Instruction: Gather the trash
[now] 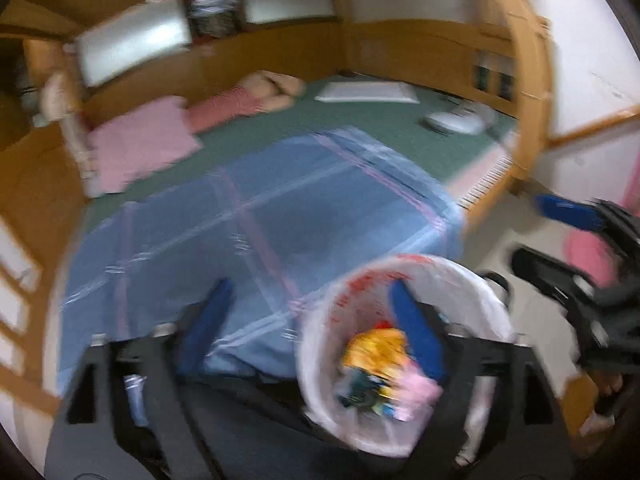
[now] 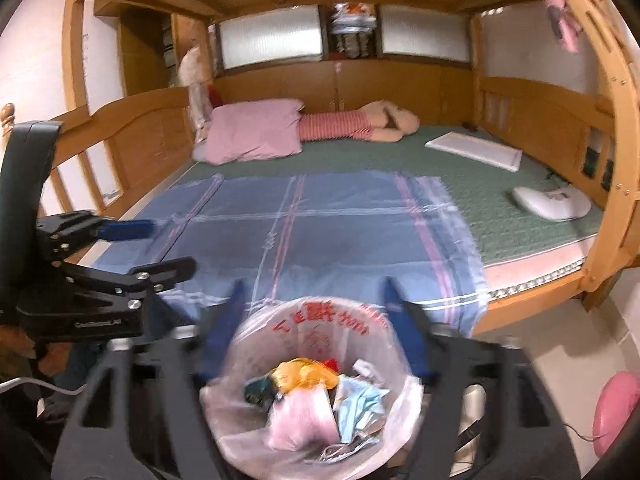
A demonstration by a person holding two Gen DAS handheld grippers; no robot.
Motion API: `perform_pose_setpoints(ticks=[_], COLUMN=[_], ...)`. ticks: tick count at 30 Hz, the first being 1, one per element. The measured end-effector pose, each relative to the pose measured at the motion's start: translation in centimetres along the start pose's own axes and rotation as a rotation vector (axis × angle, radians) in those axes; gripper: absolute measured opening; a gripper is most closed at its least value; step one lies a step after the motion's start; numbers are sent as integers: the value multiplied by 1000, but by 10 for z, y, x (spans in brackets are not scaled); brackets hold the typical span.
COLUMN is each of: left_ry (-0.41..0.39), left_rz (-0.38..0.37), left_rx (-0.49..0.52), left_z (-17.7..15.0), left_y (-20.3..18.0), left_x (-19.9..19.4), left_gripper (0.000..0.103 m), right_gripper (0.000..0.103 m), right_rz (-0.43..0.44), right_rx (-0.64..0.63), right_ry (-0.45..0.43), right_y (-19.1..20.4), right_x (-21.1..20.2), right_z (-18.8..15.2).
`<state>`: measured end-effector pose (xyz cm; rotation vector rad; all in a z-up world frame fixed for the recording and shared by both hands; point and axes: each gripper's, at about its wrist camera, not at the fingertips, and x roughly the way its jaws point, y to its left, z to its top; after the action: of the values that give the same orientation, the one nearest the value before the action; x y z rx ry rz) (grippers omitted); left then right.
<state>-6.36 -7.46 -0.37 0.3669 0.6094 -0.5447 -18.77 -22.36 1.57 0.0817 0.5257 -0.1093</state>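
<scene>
Left wrist view: heavily motion-blurred. The left gripper [image 1: 308,312] stands with its jaws wide apart, nothing pressed between the blue pads. A trash bin [image 1: 320,380] lined with a white bag sits below, its near rim cut off by the gripper body; the right-hand finger overlaps its mouth. Contents read only as yellow, pink and dark scraps. The right gripper [image 1: 536,232] shows at the right edge, partly cropped.

Right wrist view: sharper. The right gripper [image 2: 316,292] is likewise spread wide and grips nothing; the bin's rim lies between the fingers without visible contact. Trash [image 2: 308,396] inside includes a blue face mask [image 2: 360,400] and pink plastic. The bin stands against the foot edge of the bed [image 2: 520,184], by the blue blanket [image 2: 320,220].
</scene>
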Motion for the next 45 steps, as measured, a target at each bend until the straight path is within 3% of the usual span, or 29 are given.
perform_pose_setpoints(ticks=[4,8,16,27,45], left_ry=[-79,-99,-66,-69,-63], left_rz=[179,265,275,264,255], left_rx=[-55,-80,-148,-215,-228], left_z=[-1,-3,-15,-24,-21], left_y=[10,17,36,57,51], left_x=[-18,-27,-27,-37,-35], left_gripper=[100,100,100,100,100], right_gripper=[97,99,99,99,99], right_rz=[17,36,-36,-34,-46], right_rx=[-5,5,20,6,2], right_ry=[-45,-70,-45,-32,-35], right_y=[6,11,26,44,43], right_x=[-3,-2,12,17,16], right_z=[1,0,4,6,5])
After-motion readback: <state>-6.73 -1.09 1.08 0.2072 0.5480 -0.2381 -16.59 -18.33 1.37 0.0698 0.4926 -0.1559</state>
